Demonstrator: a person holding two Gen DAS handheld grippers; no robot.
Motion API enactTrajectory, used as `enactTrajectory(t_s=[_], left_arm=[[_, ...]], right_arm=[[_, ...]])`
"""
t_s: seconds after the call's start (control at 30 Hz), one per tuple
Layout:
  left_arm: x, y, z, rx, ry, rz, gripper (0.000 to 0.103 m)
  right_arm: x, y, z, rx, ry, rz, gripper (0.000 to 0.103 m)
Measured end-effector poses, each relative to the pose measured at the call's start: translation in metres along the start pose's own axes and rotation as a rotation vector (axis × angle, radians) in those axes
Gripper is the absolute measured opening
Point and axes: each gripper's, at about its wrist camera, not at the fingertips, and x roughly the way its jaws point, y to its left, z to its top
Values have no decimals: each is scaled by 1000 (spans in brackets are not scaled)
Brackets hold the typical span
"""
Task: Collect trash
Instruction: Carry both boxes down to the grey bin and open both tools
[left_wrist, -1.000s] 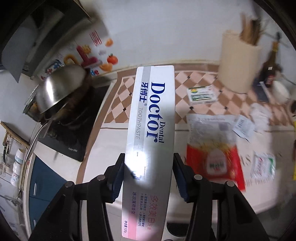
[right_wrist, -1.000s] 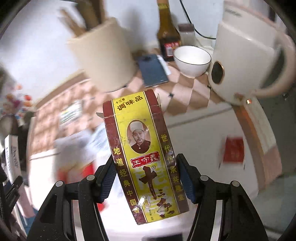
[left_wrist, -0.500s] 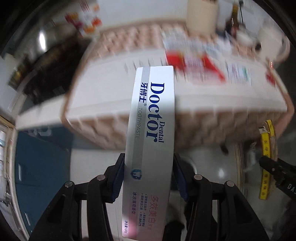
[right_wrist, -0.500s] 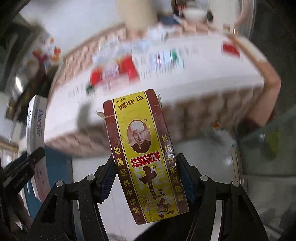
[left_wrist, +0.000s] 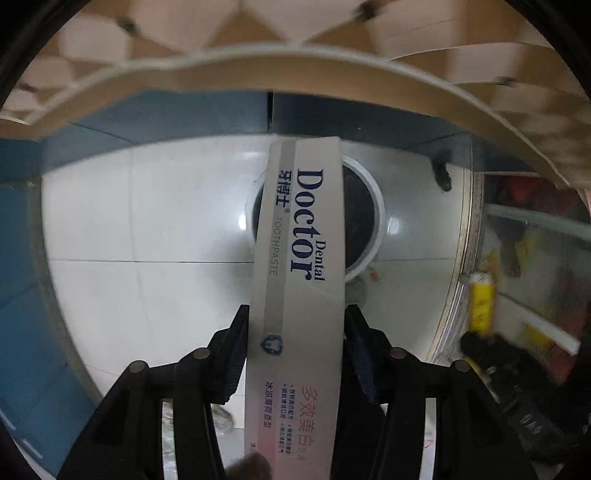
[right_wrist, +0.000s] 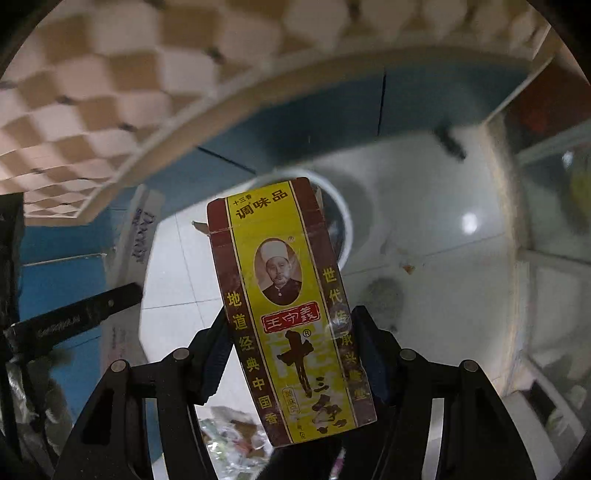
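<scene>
My left gripper (left_wrist: 295, 347) is shut on a long white "Dental Doctor" toothpaste box (left_wrist: 299, 280), which points down toward the floor. My right gripper (right_wrist: 291, 343) is shut on a yellow and dark red spice box (right_wrist: 288, 314) with a man's portrait. Both boxes hang over a round white-rimmed dark bin (left_wrist: 364, 221) on the white tiled floor; the bin also shows in the right wrist view (right_wrist: 343, 214). The toothpaste box (right_wrist: 142, 229) and the left gripper's finger (right_wrist: 77, 317) show at the left of the right wrist view.
The checkered counter edge (left_wrist: 229, 62) overhangs above blue cabinet doors (left_wrist: 177, 114). Crumpled wrappers (right_wrist: 229, 439) lie just below the right gripper. A yellow bottle (left_wrist: 482, 302) and dark clutter stand behind a metal threshold at the right. A small dark object (left_wrist: 443, 173) lies on the floor.
Both grippers have swung down from the countertop to face the floor and the bin, each still holding its box. The counter now shows only as an overhanging edge.
</scene>
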Motion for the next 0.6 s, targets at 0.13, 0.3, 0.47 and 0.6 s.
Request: enactTrajectory(t_s=[0.13, 0.3, 0.47, 0.6], left_arm=[[19, 7, 16, -50, -15, -34, 91], [1, 0, -7, -77, -76, 26, 101], [-38, 3, -34, -59, -210, 162, 101], [-56, 1, -55, -52, -244, 251, 101]], right_arm=[[65, -19, 21, 27, 71, 38, 71], [84, -35, 37, 65, 74, 90, 99], [62, -27, 42, 61, 21, 53, 103], [34, -12, 35, -14, -14, -62, 103]])
